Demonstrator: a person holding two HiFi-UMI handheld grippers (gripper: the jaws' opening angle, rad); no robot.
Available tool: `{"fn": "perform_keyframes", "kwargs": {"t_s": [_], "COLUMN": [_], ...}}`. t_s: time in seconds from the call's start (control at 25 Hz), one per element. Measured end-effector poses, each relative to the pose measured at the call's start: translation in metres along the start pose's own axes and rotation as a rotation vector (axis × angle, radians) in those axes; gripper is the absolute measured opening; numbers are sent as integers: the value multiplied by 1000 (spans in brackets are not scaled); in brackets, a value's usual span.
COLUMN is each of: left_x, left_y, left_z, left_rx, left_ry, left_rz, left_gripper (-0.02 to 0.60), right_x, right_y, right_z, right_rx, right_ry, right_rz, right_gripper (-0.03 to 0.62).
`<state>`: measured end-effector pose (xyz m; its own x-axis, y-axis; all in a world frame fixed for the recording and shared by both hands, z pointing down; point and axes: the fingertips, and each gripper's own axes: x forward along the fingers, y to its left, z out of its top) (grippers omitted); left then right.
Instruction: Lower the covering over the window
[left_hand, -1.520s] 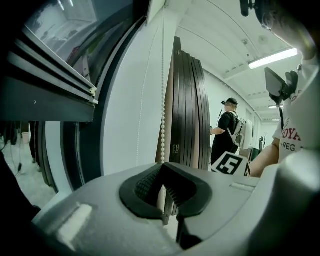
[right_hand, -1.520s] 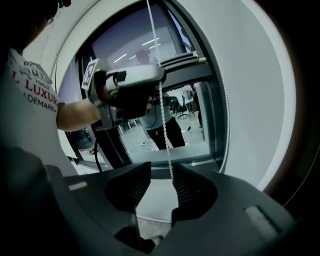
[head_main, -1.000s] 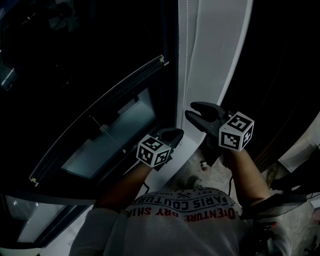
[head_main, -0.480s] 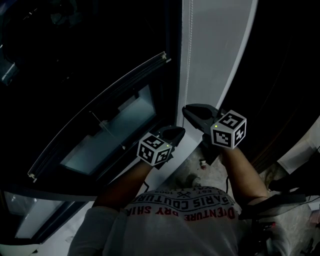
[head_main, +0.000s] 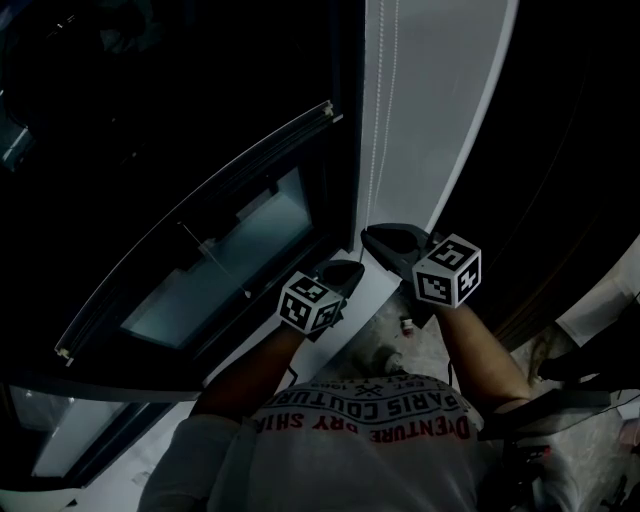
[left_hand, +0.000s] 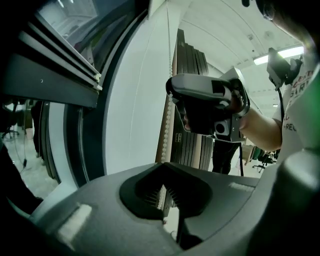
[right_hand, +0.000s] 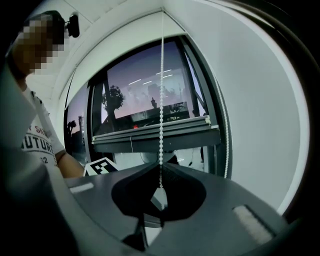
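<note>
The right gripper (right_hand: 161, 167) had its two jaws closed together on a bead chain (right_hand: 161, 100), which ran straight up from them to the top corner of the window recess. A second strand (right_hand: 228, 155) hung beside the window frame, to the right. Across the window (right_hand: 140, 85) lay a dark horizontal rail (right_hand: 155, 134); above it a dusk sky and tree shapes were seen, below it a paler strip. At the left were a marker cube (right_hand: 101, 167), a person's forearm (right_hand: 70, 169) and a white shirt (right_hand: 35, 145). A white wall (right_hand: 260, 125) filled the right side.
</note>
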<state>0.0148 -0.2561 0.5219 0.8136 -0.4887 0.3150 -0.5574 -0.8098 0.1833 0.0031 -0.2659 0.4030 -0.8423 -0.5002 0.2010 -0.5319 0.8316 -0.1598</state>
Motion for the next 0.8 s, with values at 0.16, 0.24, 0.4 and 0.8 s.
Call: {"fn": "perform_keyframes", "kwargs": {"t_s": [0.16,0.24,0.4,0.8], "left_x": [5,6,6,0], "left_y": [-1,1,2,-15], "left_z": [-22,-33,-70,-132], "left_rx": [-15,-28,-63,-152], "left_ry": [20,32,99,212], "left_rz": [-1,6,19,-50], "left_gripper": [9,9,9,9], "right_x": [6,8,13,30], "right_y": [0,-2,-1,12], "right_z": [-23,-34,-69,-130], "right_rx": [13,17,48,121], "right_ry": [19,35,100,166], "right_rz": [-12,-22,-31,-10], "right_gripper": [18,18,18,17]}}
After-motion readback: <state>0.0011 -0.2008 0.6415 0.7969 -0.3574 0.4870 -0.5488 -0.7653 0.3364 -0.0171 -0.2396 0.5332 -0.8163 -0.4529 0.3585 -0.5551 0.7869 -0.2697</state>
